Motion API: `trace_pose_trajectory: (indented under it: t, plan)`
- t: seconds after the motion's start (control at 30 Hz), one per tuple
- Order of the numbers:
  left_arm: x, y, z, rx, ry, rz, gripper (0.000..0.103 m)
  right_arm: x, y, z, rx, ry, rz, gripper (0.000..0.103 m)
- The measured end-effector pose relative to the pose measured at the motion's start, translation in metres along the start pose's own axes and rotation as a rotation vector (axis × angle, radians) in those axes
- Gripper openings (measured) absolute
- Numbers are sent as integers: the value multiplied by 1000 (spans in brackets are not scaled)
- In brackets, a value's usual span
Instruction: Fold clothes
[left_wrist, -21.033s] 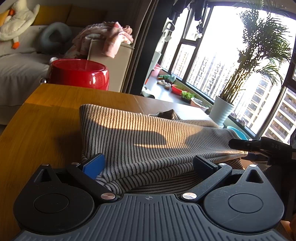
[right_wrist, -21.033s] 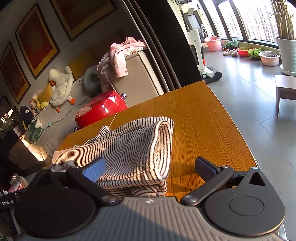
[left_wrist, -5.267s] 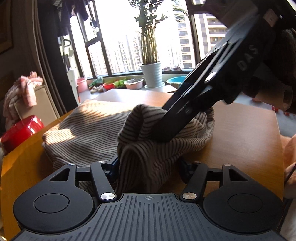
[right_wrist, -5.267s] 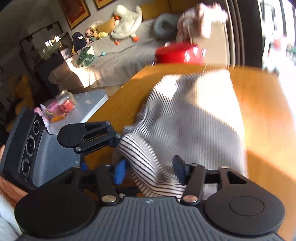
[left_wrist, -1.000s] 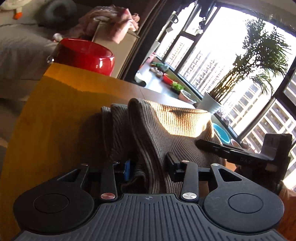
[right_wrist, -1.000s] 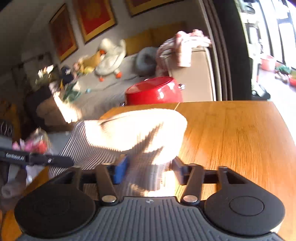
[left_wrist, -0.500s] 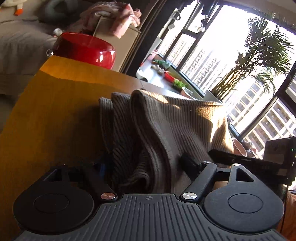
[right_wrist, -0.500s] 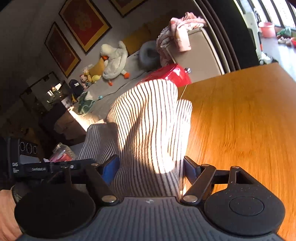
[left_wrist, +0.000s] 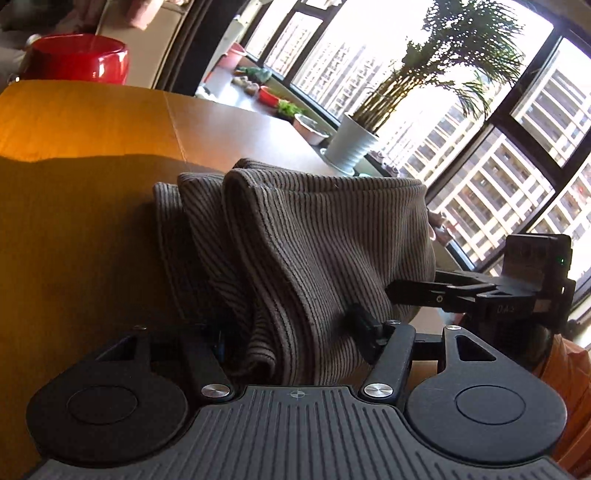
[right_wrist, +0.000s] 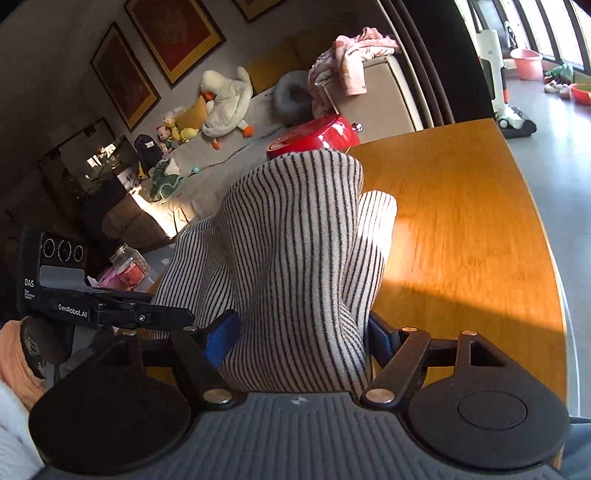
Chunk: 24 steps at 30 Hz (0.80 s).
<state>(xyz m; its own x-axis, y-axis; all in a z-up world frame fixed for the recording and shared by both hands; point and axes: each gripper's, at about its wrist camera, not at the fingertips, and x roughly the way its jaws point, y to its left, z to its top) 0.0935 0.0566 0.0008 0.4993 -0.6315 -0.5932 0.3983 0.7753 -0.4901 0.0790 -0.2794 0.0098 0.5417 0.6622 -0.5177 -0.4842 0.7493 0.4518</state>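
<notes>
A folded black-and-white striped knit garment (left_wrist: 310, 251) stands bunched in thick folds above the wooden table (left_wrist: 85, 155). My left gripper (left_wrist: 291, 328) is shut on its near end; the left finger is hidden in the cloth. The same garment fills the right wrist view (right_wrist: 295, 251), lifted and bulging upward. My right gripper (right_wrist: 299, 339) is shut on its other end, blue pads pressed into the cloth. The right gripper shows at the right of the left wrist view (left_wrist: 480, 291). The left gripper shows at the left of the right wrist view (right_wrist: 110, 310).
A red pot (right_wrist: 317, 140) stands beyond the table's far edge, also in the left wrist view (left_wrist: 79, 61). A sofa with plush toys (right_wrist: 221, 99) lies behind. A potted plant (left_wrist: 354, 144) stands by the window. The table's rounded edge (right_wrist: 554, 280) is on the right.
Both grippers have narrowed on the garment and lifted it off the table. The bundle now stands taller and more bunched between them.
</notes>
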Motion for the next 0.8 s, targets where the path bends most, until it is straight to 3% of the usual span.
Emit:
trace_pose_trajectory:
  t: [0.13, 0.23, 0.3, 0.4, 0.47, 0.53, 0.6, 0.67, 0.8]
  plan:
    - [-11, 6, 5, -4, -29, 6, 69, -9, 11, 10, -67, -63, -89, 74]
    - [-27, 17, 8, -22, -74, 13, 80, -13, 30, 21, -169, -132, -149, 74]
    - [-36, 28, 12, -39, -110, 37, 79, -15, 43, 28, -237, -178, -189, 74]
    - [-41, 40, 16, -42, -133, 57, 63, -9, 75, 37, -411, -224, -211, 79]
    - [-43, 40, 14, -26, -135, 30, 50, 4, 95, 43, -520, -183, -170, 80]
    - [-45, 40, 13, -9, -137, 2, 46, 25, 106, 50, -588, -118, -164, 80]
    - [-46, 41, 11, 7, -139, -25, 46, 45, 109, 57, -658, -65, -216, 80]
    - [-48, 41, 10, 24, -141, -52, 46, 58, 99, 64, -645, -16, -264, 83]
    - [-51, 41, 7, 57, -145, -106, 48, 43, 72, 60, -478, -45, -224, 86]
